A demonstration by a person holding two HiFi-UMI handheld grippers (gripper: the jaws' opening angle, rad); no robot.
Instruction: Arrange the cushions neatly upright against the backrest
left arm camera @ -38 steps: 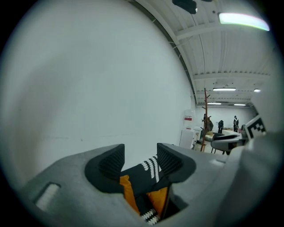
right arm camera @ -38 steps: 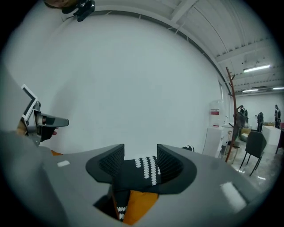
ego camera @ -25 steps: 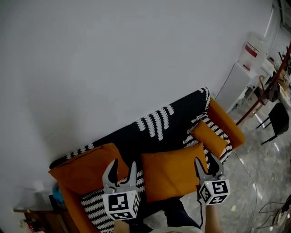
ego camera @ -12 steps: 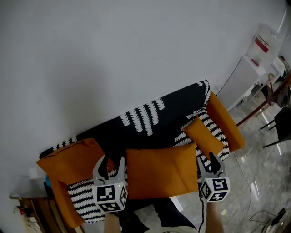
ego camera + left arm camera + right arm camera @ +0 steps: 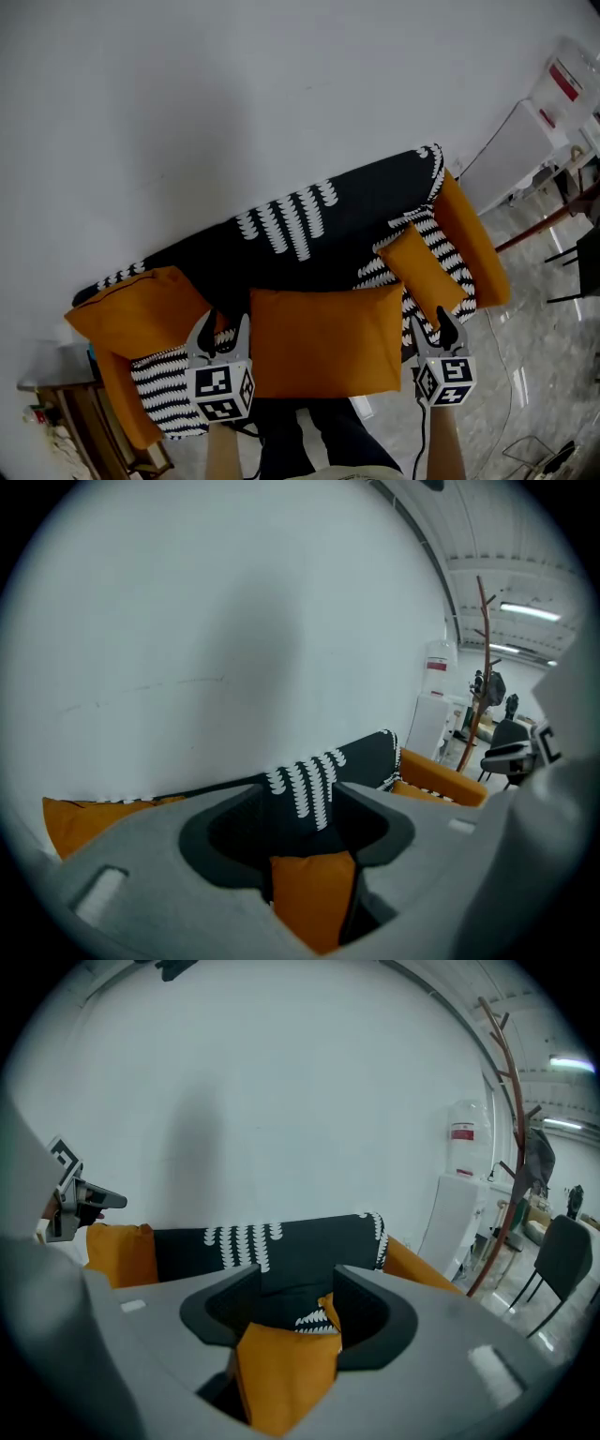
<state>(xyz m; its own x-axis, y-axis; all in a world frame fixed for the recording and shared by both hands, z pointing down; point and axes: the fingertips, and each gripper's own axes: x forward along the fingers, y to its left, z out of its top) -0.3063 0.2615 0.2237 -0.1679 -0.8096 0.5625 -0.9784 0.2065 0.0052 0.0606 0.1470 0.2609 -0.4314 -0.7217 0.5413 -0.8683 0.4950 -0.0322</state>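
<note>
Head view: left claw (image 5: 222, 328) and right claw (image 5: 437, 330) hold the orange cushion (image 5: 326, 339) by its two ends, just before the black sofa backrest (image 5: 309, 234). Left gripper view: claw clamped on one cushion corner. Right gripper view: claw clamped on the other corner.

We count three plain orange fabric cushions (image 5: 323, 342) (image 5: 131, 314) (image 5: 424, 274), two black-and-white striped fabric cushions (image 5: 164, 398) (image 5: 441, 251), one black throw with white patterning (image 5: 309, 234), one orange upholstered sofa (image 5: 480, 251), one white water dispenser (image 5: 511, 155), and two grey two-jaw grippers (image 5: 222, 333) (image 5: 439, 328).
</note>
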